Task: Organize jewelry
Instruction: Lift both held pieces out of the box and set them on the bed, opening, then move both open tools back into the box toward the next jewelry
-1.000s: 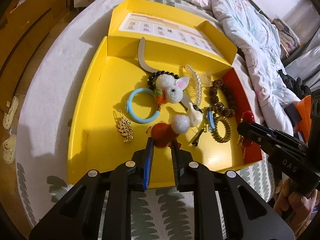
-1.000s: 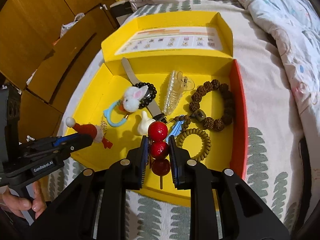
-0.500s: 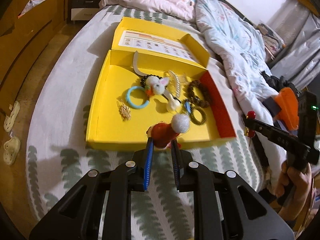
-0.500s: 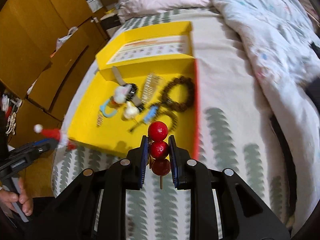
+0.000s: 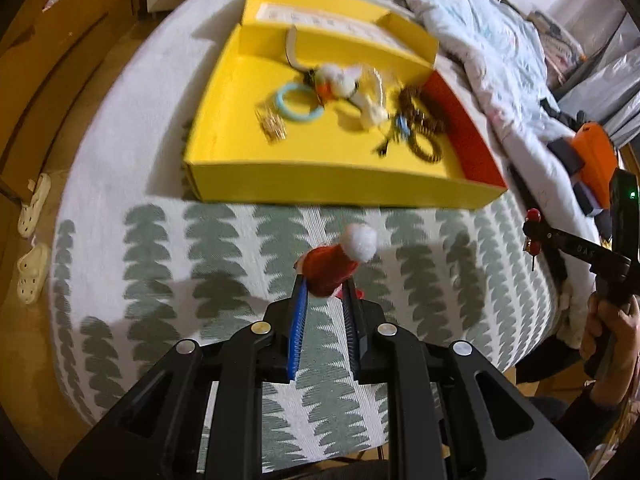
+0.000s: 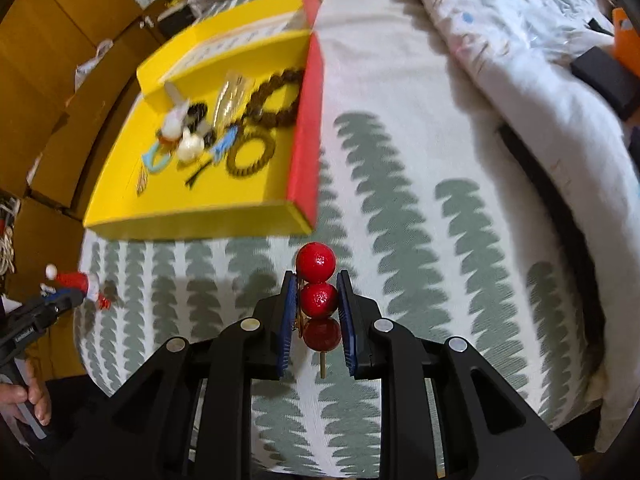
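Observation:
My left gripper (image 5: 323, 280) is shut on a red Santa-hat hair clip (image 5: 334, 262) with a white pompom, held over the leaf-patterned bedspread, short of the yellow box (image 5: 320, 188). My right gripper (image 6: 318, 286) is shut on a red three-bead hairpin (image 6: 318, 298), held over the bedspread to the right front of the box (image 6: 192, 220). The box holds a blue ring (image 5: 298, 104), a white bunny clip (image 5: 340, 78), brown bead bracelets (image 6: 276, 100), a gold leaf clip (image 5: 273, 126) and a coiled hair tie (image 6: 251, 156). Each gripper shows in the other's view, the right one (image 5: 534, 232) and the left one (image 6: 76, 286).
A rumpled quilt (image 6: 520, 60) lies on the right side of the bed. Wooden drawers (image 6: 60, 60) stand to the left. White slippers (image 5: 34, 208) lie on the floor at left. An orange device (image 5: 592, 160) and dark items sit at far right.
Both grippers have pulled back out of the yellow box with their items. They now hang over the patterned bedspread in front of it.

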{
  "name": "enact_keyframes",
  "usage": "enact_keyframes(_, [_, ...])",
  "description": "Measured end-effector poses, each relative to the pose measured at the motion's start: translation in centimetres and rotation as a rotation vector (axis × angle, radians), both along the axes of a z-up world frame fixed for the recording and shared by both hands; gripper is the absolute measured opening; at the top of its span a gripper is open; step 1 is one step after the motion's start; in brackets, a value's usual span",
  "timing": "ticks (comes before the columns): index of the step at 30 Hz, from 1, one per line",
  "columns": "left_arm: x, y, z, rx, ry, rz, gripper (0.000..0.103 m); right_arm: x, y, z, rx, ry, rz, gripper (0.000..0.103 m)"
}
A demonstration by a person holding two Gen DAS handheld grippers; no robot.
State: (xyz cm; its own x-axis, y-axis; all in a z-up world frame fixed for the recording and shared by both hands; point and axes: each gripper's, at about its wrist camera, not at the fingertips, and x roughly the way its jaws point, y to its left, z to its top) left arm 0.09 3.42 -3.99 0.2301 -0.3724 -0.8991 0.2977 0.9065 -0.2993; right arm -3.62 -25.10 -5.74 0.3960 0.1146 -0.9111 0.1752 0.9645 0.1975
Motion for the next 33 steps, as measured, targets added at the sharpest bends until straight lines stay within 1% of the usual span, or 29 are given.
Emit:
enact_keyframes(1, [0.1,-0.4,-0.4,0.009,0.008,-0.006,0.018,-0.1,0.8,-0.4,-0.011,0.011,0.015,0.021])
enact_keyframes(3, [0.3,-1.0,-1.1,0.023,0.021,-0.012,0.018,-0.1,2.1,-1.2,0.02,0.025,0.052,0.021])
enact_keyframes(6, [0.8,-1.7,-2.7,0.039,0.059,-0.02,0.018,0.1,3.4,-2.4,0.004,0.057,0.08,0.021])
enact_keyframes(11, [1.2,-2.2,-4.5,0.057,0.106,-0.027,0.018,0.9,3.8,-3.6,0.004,0.082,0.089,0.021])
enact_keyframes(16, [1.4,-2.7,-5.0,0.069,0.115,-0.039,0.018,1.4,3.7,-4.0,0.004,0.081,0.089,0.022])
enact_keyframes(17, [1.4,-2.8,-5.0,0.073,0.114,-0.039,0.018,1.4,3.7,-4.2,0.001,0.087,0.09,0.024])
enact_keyframes(18, [1.3,-2.8,-5.0,0.077,0.113,-0.037,0.021,1.6,3.8,-4.3,-0.012,0.091,0.09,0.025])
enact_keyframes(20, [1.3,-2.9,-5.0,0.078,0.118,-0.044,0.033,1.7,3.8,-4.3,-0.027,0.094,0.089,0.028])
enact_keyframes(21, [1.3,-3.0,-4.9,0.078,0.115,-0.042,0.045,1.7,3.8,-4.3,-0.026,0.093,0.089,0.029])
enact_keyframes(23, [1.2,-2.9,-4.3,0.087,0.095,-0.031,0.053,1.6,3.8,-3.8,-0.035,0.082,0.088,0.029])
enact_keyframes(26, [1.2,-2.6,-3.1,0.076,0.061,-0.027,0.053,1.7,4.0,-2.3,-0.023,0.033,0.094,0.031])
enact_keyframes(28, [1.1,-2.3,-2.0,0.059,0.031,-0.021,0.058,1.7,4.1,-0.9,-0.021,-0.01,0.092,0.038])
enact_keyframes(30, [1.2,-1.9,-0.8,0.021,0.008,-0.014,0.06,1.8,4.2,0.3,-0.002,-0.058,0.091,0.053])
enact_keyframes(32, [1.7,-1.6,0.5,-0.01,-0.016,0.005,0.06,2.3,4.2,1.5,0.022,-0.104,0.081,0.058])
enact_keyframes(33, [1.9,-1.5,1.0,-0.023,-0.028,0.012,0.061,2.6,4.3,2.0,0.035,-0.13,0.082,0.059])
